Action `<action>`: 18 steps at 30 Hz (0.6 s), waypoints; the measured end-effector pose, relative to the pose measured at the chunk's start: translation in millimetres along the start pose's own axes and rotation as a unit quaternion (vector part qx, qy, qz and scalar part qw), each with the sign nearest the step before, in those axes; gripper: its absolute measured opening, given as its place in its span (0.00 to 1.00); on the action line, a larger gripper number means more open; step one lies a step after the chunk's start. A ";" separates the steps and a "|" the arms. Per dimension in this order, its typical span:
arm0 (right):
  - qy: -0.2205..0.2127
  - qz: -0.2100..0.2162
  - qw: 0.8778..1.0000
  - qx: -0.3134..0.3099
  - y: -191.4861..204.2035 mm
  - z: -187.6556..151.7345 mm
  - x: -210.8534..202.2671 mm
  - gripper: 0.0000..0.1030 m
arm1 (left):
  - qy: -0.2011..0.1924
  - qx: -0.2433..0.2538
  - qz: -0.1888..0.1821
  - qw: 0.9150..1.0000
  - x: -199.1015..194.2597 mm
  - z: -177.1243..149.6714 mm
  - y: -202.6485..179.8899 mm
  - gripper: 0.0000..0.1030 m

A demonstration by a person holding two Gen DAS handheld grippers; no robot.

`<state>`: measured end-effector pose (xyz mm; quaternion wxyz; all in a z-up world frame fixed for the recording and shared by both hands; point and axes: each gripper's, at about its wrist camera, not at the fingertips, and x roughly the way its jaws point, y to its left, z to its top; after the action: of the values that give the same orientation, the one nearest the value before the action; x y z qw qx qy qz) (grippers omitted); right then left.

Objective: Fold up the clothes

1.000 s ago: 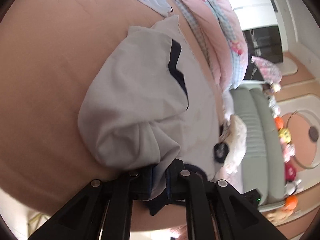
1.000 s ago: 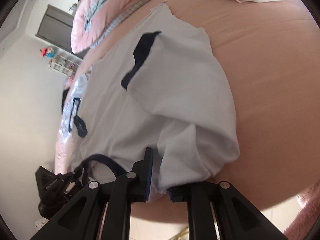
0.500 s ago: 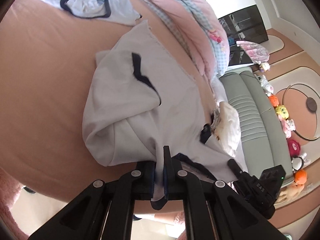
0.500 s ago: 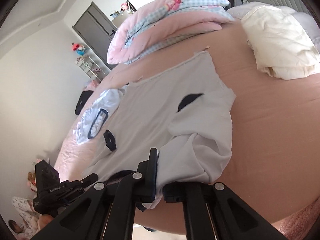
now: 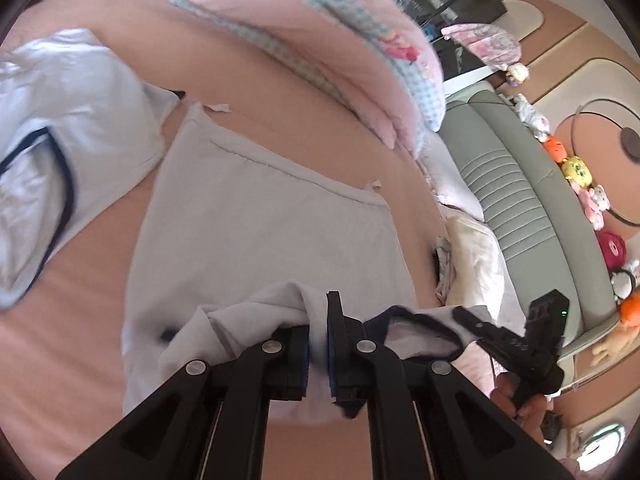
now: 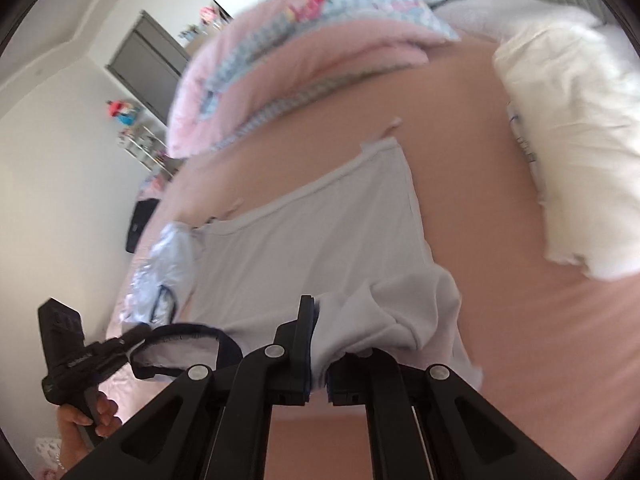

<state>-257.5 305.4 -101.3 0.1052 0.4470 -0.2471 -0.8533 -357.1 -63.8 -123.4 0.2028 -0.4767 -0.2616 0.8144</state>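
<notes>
Stretching away from both grippers, the bed point(image 5: 100, 368) with its pink sheet carries the pale shirt point(image 5: 260, 236), whose long axis runs from the near edge, where the tools are, out to the hem point(image 5: 288, 172) on the far side toward the pink quilt point(image 5: 320, 40). A second white garment point(image 5: 60, 128) lies just beside the shirt on its left, touching at the far corner. Smaller, at the near end, the shoulders are bunched and lifted while the body lies flat on the sheet. The left gripper point(image 5: 318, 344) is pressed together on the left shoulder fabric; the right gripper point(image 6: 318, 360) pinches the right shoulder, with the dark collar point(image 6: 184, 340) sagging between them. Both hold the same end at about equal distance from the hem, so I judge any fold would run forward along the shirt's length toward that hem.
</notes>
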 end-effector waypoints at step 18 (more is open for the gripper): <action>-0.011 -0.097 0.995 0.029 -45.4 7.5 18.2 0.58 | -0.049 0.028 0.093 0.994 -38.0 19.1 58.2 0.45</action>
<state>-272.2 339.4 -134.1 0.0064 0.4620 -0.2286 -0.8569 -361.1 -135.7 -126.1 0.1264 -0.4522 -0.2034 0.8592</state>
